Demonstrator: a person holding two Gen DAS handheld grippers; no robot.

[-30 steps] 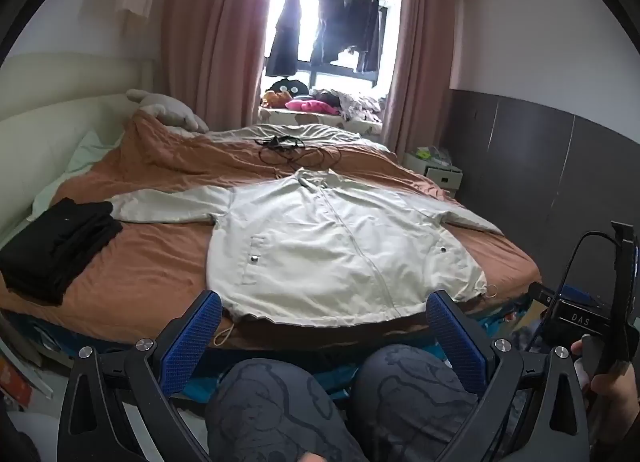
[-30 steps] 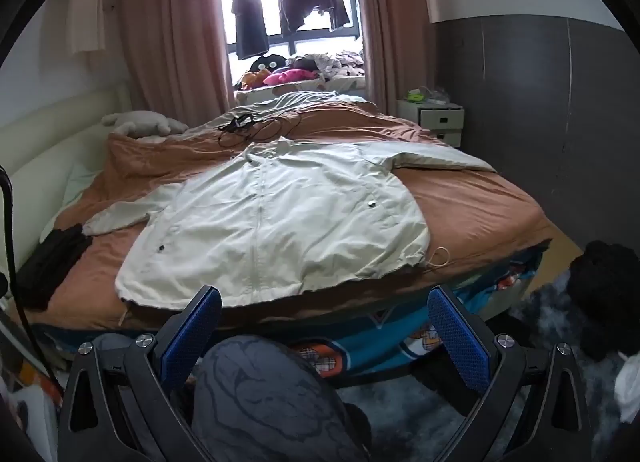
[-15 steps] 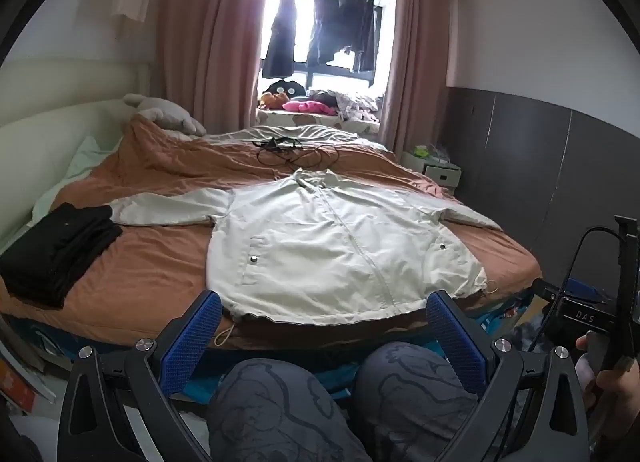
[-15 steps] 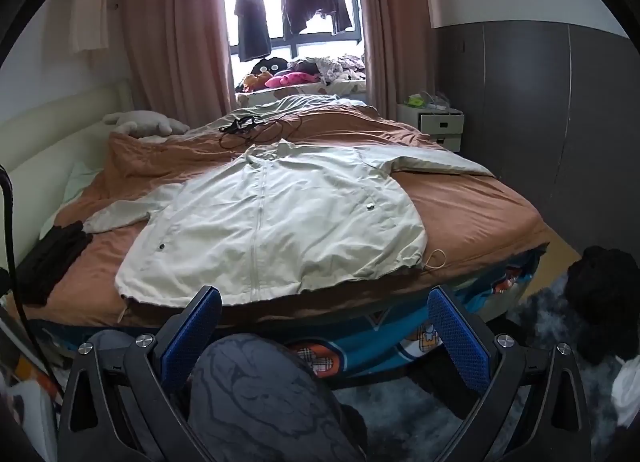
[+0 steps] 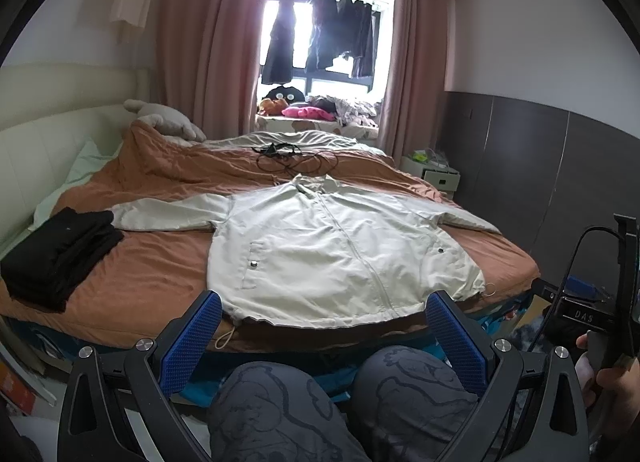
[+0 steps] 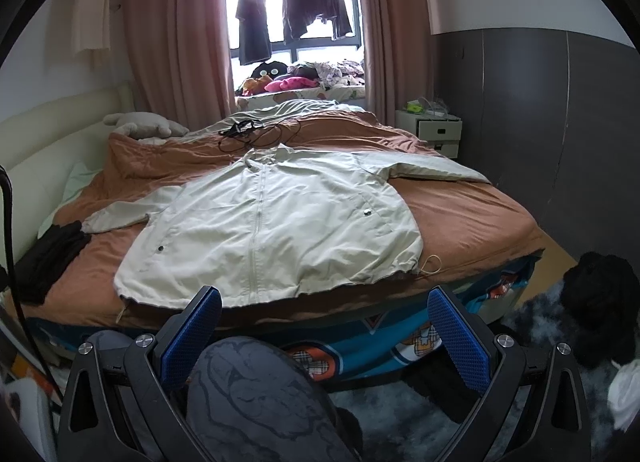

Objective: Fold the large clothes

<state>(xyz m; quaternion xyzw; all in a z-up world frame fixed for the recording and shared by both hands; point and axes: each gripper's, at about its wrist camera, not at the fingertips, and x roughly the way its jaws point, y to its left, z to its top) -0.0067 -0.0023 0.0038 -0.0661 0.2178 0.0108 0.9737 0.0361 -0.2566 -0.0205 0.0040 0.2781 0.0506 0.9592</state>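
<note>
A large cream zip jacket (image 5: 332,250) lies flat, front up, on the orange bed cover (image 5: 152,278), sleeves spread to both sides, hem towards me. It also shows in the right wrist view (image 6: 272,221). My left gripper (image 5: 324,342) is open and empty, held above my knees short of the bed edge. My right gripper (image 6: 324,342) is open and empty too, short of the hem. The right hand and its device (image 5: 600,318) show at the far right of the left wrist view.
A folded stack of black clothes (image 5: 56,254) lies on the bed's left side. Black cables (image 5: 288,157) lie beyond the collar. A white nightstand (image 6: 438,133) stands at the right. A dark bundle (image 6: 600,302) lies on the grey rug at the right.
Both views have drifted slightly; the grippers stay open and the jacket has not moved.
</note>
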